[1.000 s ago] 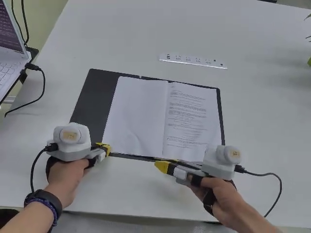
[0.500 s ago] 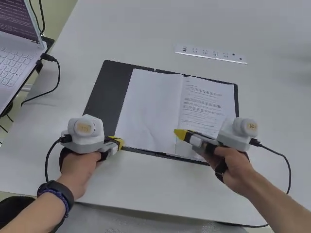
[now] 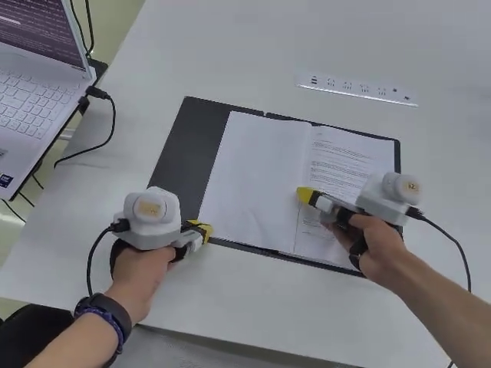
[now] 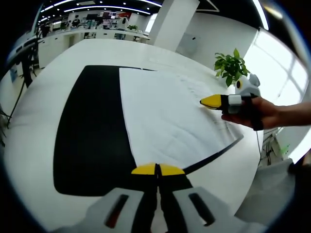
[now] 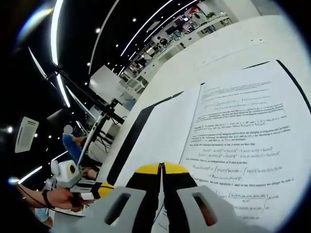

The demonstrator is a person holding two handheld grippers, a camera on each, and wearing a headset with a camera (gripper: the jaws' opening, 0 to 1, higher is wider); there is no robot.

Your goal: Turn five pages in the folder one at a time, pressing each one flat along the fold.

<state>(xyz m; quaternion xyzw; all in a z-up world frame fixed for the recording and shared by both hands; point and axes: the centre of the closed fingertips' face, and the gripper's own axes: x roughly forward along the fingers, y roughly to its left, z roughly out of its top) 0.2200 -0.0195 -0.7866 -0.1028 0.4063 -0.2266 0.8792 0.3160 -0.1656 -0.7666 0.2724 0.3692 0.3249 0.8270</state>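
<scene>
On the white table [image 3: 230,38] in the head view, the folder [image 3: 178,157] lies open and flat, black cover to the left, a blank page [image 3: 257,180] in the middle and a printed page [image 3: 354,162] on the right. The left gripper [image 3: 198,232] sits at the folder's near edge, yellow tips just at the cover. The right gripper [image 3: 305,195] reaches in over the printed page, tips just beside the fold. A laptop [image 3: 34,100] stands far left and a power strip [image 3: 357,90] lies beyond the folder.

Over to the left gripper view: jaws pressed together, nothing between them, tips over the cover's near edge. The right gripper hovers across the paper, a plant [image 4: 232,65] behind it.

Now the right gripper view: jaws closed tight and empty, tips right by the fold, blank sheet left, print right. I cannot tell whether they touch the paper.
</scene>
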